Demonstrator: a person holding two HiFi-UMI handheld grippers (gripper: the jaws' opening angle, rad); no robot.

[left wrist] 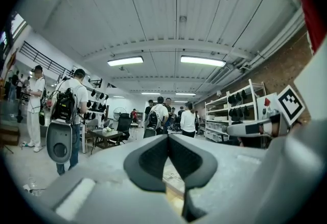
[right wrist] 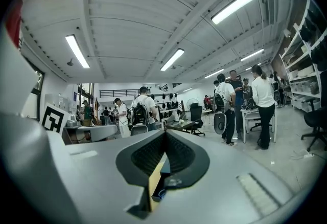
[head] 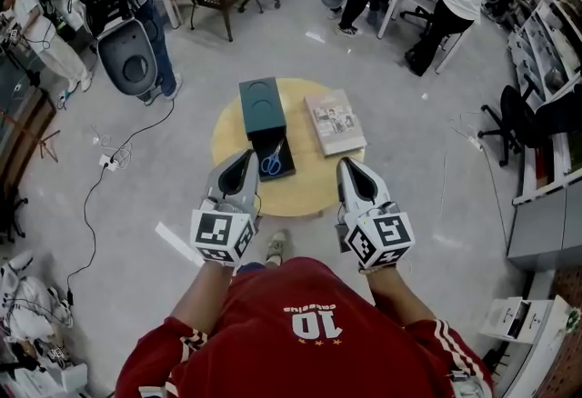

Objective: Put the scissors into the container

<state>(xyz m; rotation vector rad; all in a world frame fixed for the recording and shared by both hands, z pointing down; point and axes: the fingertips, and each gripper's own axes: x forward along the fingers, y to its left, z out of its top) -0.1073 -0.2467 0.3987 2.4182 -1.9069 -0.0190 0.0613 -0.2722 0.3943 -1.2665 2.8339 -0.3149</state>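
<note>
While the scissors rest in the box, both your tongs are closed and empty.

From the head view, the blue-handled metal scissors (head: 271, 160) lie inside the open tray of the dark teal rectangular box container (head: 262, 104) on the round yellow wooden table (head: 305, 192), with a printed paper booklet (head: 335, 121) just beside it. Your left gripper (head: 244, 157) hangs close to the tray's near corner, so a forward nudge could knock the box askew or tip the scissors out. Your right gripper (head: 348, 165) sits over the table's near edge, clear of everything. The left gripper view shows jaws pressed together on nothing, pointing level across the room. The right gripper view shows the same.
</note>
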